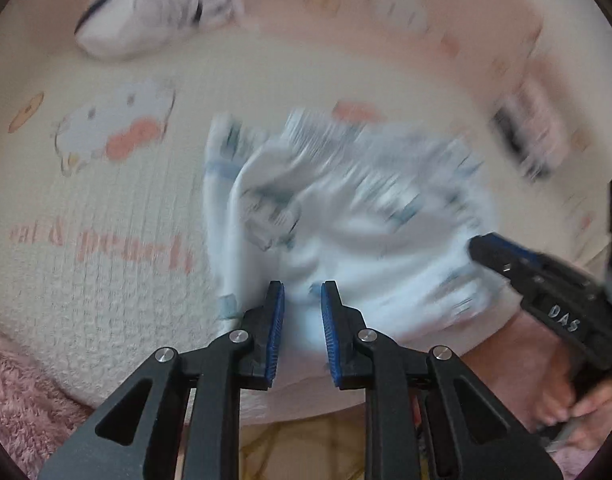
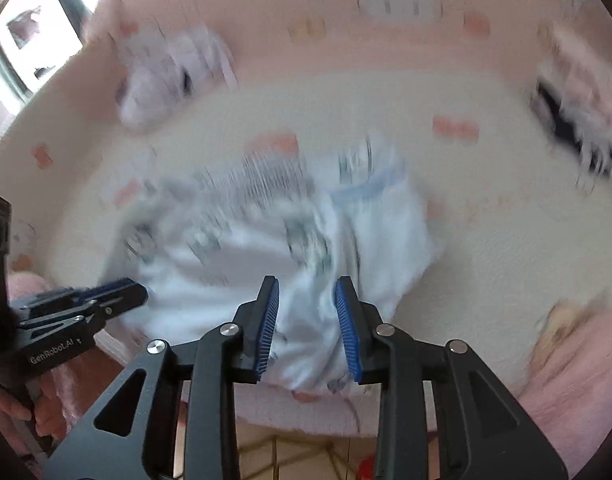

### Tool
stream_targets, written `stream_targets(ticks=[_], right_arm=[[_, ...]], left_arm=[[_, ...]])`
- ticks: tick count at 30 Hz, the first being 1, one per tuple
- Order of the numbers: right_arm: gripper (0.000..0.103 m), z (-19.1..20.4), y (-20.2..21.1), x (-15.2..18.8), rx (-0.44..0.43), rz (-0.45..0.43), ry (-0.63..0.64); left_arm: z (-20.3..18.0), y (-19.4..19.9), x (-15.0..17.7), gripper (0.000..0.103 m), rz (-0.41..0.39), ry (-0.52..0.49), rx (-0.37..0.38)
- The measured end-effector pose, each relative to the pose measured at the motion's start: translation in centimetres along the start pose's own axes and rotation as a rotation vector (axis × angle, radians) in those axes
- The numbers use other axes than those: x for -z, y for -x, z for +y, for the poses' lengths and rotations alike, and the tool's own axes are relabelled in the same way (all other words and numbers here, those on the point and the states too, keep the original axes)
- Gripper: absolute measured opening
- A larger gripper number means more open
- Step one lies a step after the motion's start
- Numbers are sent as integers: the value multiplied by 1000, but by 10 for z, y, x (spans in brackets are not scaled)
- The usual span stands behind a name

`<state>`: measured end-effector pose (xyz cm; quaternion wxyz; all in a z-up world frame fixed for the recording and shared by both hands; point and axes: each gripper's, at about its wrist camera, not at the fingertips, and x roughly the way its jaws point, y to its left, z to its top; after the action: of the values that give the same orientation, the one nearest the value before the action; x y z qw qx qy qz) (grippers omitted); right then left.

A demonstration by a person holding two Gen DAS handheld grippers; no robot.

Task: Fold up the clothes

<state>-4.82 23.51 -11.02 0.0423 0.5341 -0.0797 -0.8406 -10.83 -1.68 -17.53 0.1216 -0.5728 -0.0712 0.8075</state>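
Blue pads: my left claw (image 1: pixel 302 304) is slightly spread over the white garment (image 1: pixel 346 220), not pinching.
Right claw (image 2: pixel 307 300): likewise parted above it.
Garment: crumpled on the cream blanket (image 1: pixel 106 200).
Beyond: folded pile (image 1: pixel 154 12).

Soft white cloth garment (image 1: pixel 346 216) on nubbly blanket (image 1: pixel 106 280).

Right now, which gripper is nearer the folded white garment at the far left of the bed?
Left. The left gripper sits at the crumpled garment's left side, under the folded white garment; the right gripper is farther right.
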Motion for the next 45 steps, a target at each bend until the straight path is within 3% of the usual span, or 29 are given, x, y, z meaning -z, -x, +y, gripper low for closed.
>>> stream_targets(ticks=[1, 5, 8, 10, 11, 14, 15, 16, 20, 23, 29, 32, 35, 39, 42, 43, 44, 45], right_arm=[[28, -2, -10, 2, 32, 50, -9], [30, -19, 7, -1, 69, 10, -36], [32, -34, 17, -4, 82, -44, -74], [33, -35, 14, -5, 29, -33, -100], [33, -36, 12, -5, 3, -28, -112], [33, -27, -1, -2, 55, 41, -60], [33, -24, -5, -1, 72, 65, -43], [42, -28, -8, 1, 97, 80, -38], [45, -60, 10, -5, 79, 50, -194], [45, -73, 11, -6, -31, 57, -276], [47, -76, -14, 6, -311, 143, -436], [48, -76, -16, 6, -338, 131, -456], [47, -78, -18, 6, -418, 121, -514], [48, -76, -22, 9, -363, 123, -506], [48, -62, -21, 1, -300, 129, -387], [40, -55, -21, -4, -274, 131, -346], [17, -49, -22, -9, -249, 133, -305], [13, -48, -21, -11, -258, 132, -301]], left_arm=[[5, 2, -1, 21, -3, 19, 16], [23, 26, -6, 22, -85, 72, -34], [28, 30, -13, 33, -120, 102, 48], [19, 22, -16, 33, -103, 82, 83], [14, 14, -16, 33, -76, 61, 60], [4, -3, -15, 32, -10, 19, -22], [7, 0, -16, 32, -21, 31, -21], [10, 3, -17, 32, -32, 44, -19], [15, 18, -22, 32, -112, 58, -21], [1, 17, -25, 33, -121, 24, 79], [-10, -2, -17, 33, -35, -8, 51], [-4, -2, -19, 33, -33, 25, 73], [8, 1, -15, 33, -27, 63, 94], [10, 1, -18, 35, -22, 67, 103], [5, 0, -19, 39, -23, 50, 102], [5, 0, -19, 40, -23, 51, 106], [5, -1, -19, 40, -24, 56, 111], [8, 1, -19, 40, -26, 68, 121]])
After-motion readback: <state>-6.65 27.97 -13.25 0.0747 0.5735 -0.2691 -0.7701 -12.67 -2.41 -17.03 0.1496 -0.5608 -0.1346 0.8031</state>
